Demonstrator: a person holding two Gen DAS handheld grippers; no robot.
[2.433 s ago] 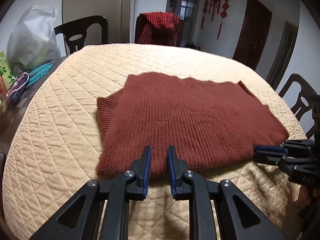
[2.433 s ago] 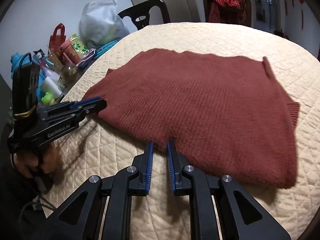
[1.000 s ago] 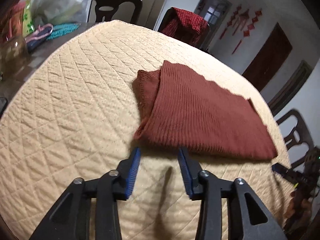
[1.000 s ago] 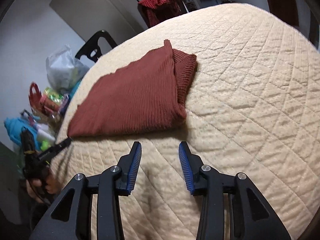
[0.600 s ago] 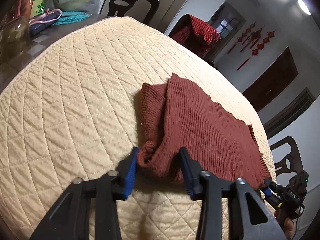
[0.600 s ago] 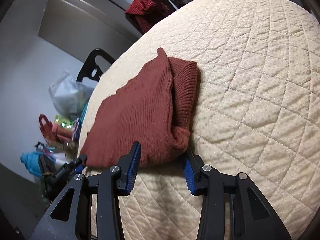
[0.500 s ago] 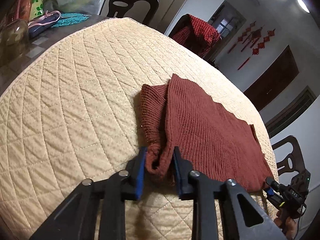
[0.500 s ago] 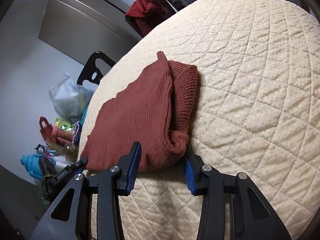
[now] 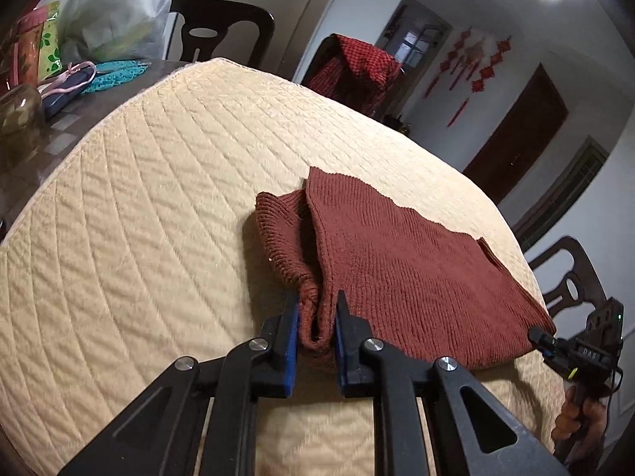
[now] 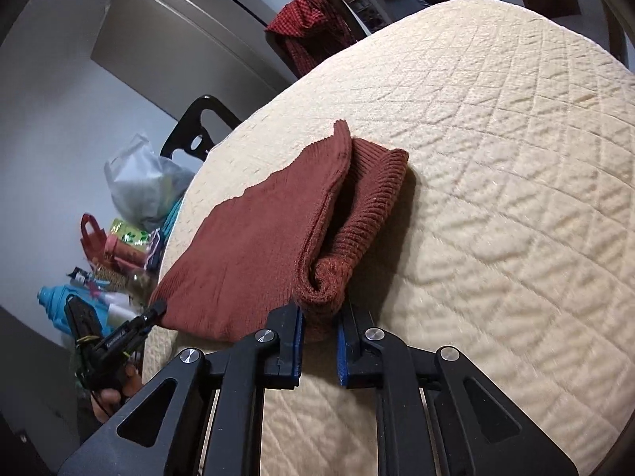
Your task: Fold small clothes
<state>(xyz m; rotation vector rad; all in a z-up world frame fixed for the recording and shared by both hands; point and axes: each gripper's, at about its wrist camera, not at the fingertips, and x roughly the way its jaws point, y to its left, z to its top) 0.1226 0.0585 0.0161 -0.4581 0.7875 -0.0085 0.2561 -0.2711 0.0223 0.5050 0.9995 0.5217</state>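
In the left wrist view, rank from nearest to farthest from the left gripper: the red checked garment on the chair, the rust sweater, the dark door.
1. Rust sweater, its corner between the closing left gripper jaws.
2. Red checked garment, draped over the chair past the table.
3. Dark door, far right wall.

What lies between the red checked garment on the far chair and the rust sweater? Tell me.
Only bare quilted table cover separates the red checked garment from the rust sweater; the left wrist view shows it.
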